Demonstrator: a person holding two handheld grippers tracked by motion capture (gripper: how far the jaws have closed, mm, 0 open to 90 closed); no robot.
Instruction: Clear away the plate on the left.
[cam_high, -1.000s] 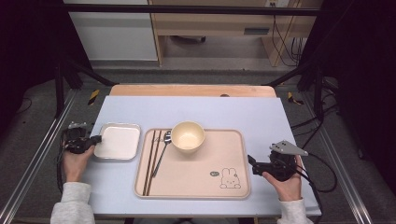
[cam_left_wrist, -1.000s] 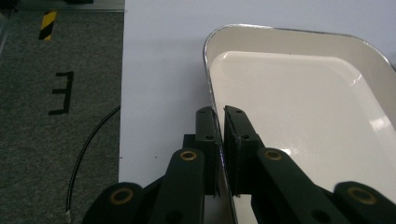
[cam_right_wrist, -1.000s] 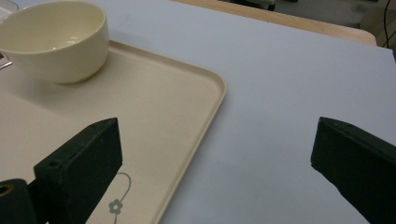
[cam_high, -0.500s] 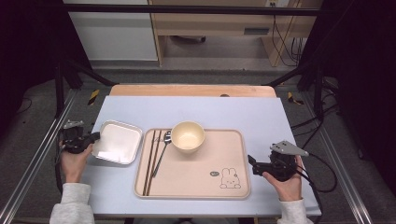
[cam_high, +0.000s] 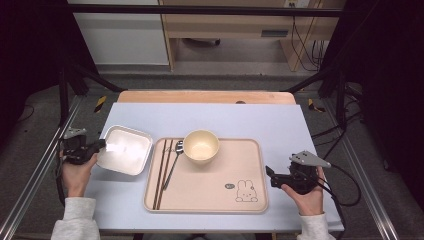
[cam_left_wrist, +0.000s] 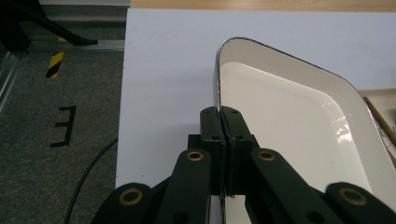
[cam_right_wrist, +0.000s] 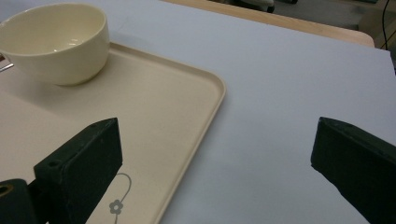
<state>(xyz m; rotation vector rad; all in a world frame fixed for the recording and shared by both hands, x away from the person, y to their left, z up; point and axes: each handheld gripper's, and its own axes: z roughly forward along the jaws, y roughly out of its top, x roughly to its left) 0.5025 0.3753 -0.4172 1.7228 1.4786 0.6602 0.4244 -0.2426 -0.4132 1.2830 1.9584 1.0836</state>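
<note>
Lifted since the earlier high view, the white square plate (cam_high: 124, 149) is now tilted, its left edge raised off the counter (cam_high: 210, 120) while its right side sits just beside the beige tray (cam_high: 200, 192). Its rim is pinched by the left gripper (cam_high: 95, 147) at the left of the high view; in the left gripper view the jaws are seen pressed together on the thin dark-edged rim of the plate (cam_left_wrist: 299, 116), having just finished closing. At the lower right of the high view the right gripper (cam_high: 272, 176) is held near the tray's right edge, unmoved. In the right gripper view its jaws are spread wide with nothing between them, above the tray's corner (cam_right_wrist: 187, 107). On the tray, the cream bowl (cam_high: 201, 146), a spoon (cam_high: 175, 160) and chopsticks (cam_high: 162, 172) are unchanged.
</note>
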